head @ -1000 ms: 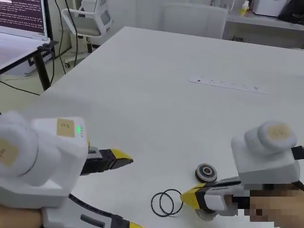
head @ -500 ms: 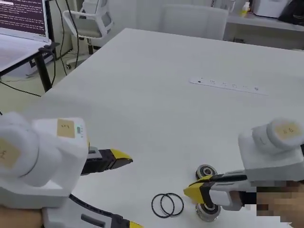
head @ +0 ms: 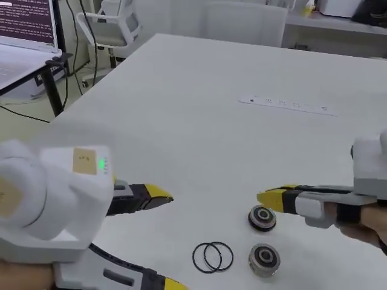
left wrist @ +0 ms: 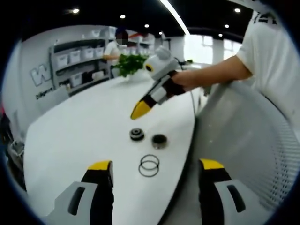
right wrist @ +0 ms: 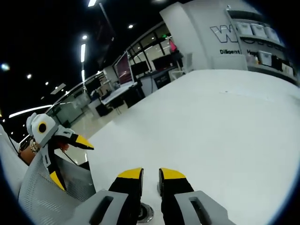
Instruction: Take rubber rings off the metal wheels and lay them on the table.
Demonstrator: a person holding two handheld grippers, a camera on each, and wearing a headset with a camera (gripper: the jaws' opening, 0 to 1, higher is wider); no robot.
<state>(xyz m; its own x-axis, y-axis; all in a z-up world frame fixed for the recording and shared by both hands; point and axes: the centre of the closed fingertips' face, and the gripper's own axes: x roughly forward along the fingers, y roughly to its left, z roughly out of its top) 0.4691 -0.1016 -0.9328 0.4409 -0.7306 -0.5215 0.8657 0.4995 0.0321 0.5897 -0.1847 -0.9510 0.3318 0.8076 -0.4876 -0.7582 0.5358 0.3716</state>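
We saw two thin black rubber rings (head: 213, 257) lying flat on the white table (head: 199, 121), near its front edge. One loop overlapped the other, so the pair made a short figure whose long axis ran left to right in the head view, roughly along that edge. Just to their right lay the nearer wheel (head: 265, 258), metal, with a pale silver rim around a dark centre. Beyond it lay the farther wheel (head: 262, 218), which looked darker around its edge; we could not tell whether that dark band was a ring on it. Both wheels lay flat on a face with the hub pointing up and, being round, showed no long axis. They were near each other but apart, and the rings touched neither. The left gripper (head: 169, 240) hung low to the left of the rings, its yellow-tipped jaws spread wide and empty. In its own view the rings sat on the table ahead of those tips, between them. The right gripper (right wrist: 151, 174) reached in from the right, its tip just beyond the farther wheel. Its jaws were drawn almost together, with a thin slit between them and nothing gripped. A white power strip (head: 284, 106) lay well apart, farther back on the table.
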